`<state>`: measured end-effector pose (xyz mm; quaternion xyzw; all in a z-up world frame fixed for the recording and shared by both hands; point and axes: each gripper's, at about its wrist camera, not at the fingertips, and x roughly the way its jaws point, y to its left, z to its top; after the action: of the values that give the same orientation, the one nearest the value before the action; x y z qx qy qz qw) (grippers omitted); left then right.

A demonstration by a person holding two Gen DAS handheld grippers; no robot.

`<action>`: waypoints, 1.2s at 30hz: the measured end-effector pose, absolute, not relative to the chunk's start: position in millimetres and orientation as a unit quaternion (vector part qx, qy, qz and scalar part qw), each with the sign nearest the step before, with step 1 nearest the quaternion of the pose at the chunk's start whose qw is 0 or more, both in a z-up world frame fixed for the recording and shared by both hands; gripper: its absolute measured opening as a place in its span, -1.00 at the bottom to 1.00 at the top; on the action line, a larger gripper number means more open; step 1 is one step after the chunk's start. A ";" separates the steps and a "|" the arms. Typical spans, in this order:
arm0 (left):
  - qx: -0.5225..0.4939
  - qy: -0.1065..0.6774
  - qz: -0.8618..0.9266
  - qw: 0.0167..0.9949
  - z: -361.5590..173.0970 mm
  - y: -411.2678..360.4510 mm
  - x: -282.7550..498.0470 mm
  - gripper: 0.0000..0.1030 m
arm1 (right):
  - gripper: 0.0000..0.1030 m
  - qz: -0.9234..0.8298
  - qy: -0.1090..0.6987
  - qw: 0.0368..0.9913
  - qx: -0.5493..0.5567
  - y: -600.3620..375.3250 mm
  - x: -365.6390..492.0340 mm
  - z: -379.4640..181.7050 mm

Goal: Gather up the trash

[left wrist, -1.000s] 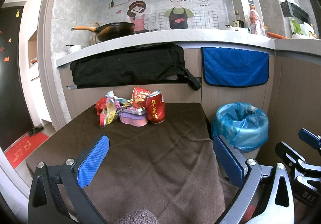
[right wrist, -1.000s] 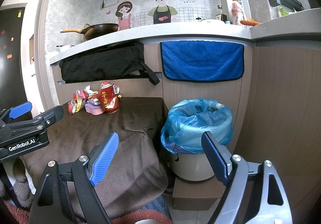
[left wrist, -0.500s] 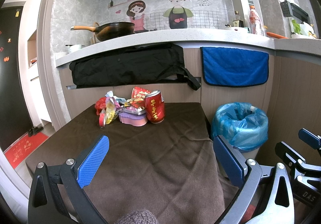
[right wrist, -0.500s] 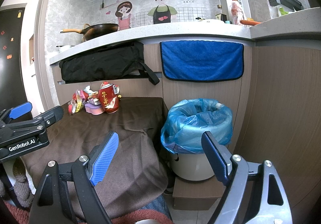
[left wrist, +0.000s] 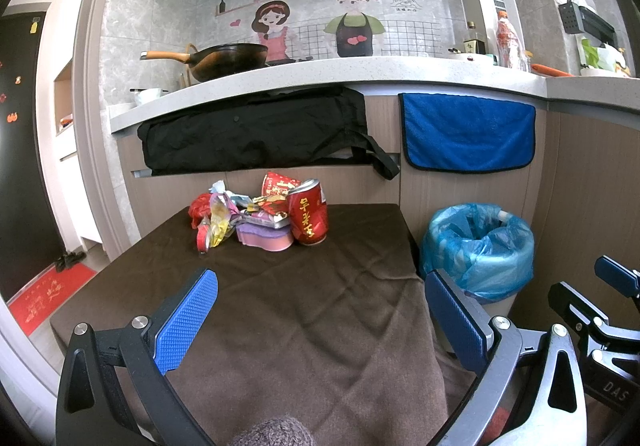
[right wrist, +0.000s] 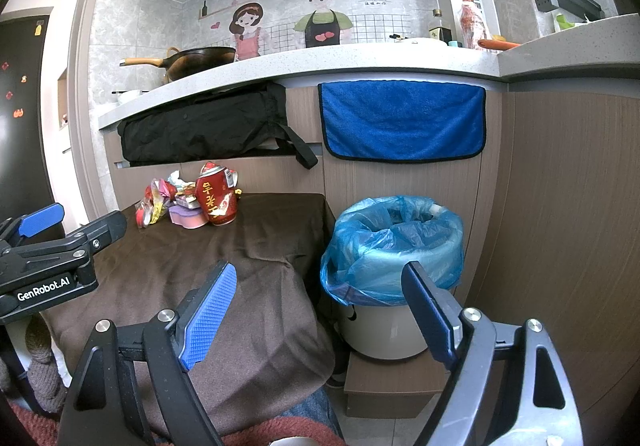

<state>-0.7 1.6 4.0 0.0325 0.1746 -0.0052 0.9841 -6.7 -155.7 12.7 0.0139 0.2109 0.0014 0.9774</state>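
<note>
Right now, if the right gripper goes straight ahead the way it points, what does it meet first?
Probably the trash bin with its blue liner: the open right gripper aims between the brown-clothed table and the bin's rim. Depth is unclear.

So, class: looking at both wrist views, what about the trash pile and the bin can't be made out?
- Back of the trash pile: the can and sponge hide it in both views.
- Wrapper labels: too small to read in either view.
- Inside of the bin: the blue bag's folds hide the bottom in both views.
- Bin base: left view, cut off by the left gripper; right view, partly behind the right gripper.
</note>
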 end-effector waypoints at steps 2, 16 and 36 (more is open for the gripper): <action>0.036 0.175 -0.011 0.984 5.8 1.4 1.6 0.98 | 0.60 0.001 0.211 0.977 0.013 -155.4 -6.6 12.8; 0.035 0.177 -0.052 0.982 24.5 -15.9 57.2 0.99 | 0.60 -0.017 0.208 0.978 -0.014 -177.4 35.7 24.0; 0.004 0.237 -0.092 0.967 2.4 -4.3 212.9 0.98 | 0.60 -0.038 0.232 0.972 -0.024 -193.8 171.7 16.3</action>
<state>212.9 -4.3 2.4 0.0043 0.2369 -0.0919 0.9672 171.7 -193.8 16.3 -0.0239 0.2317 -0.0381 0.9718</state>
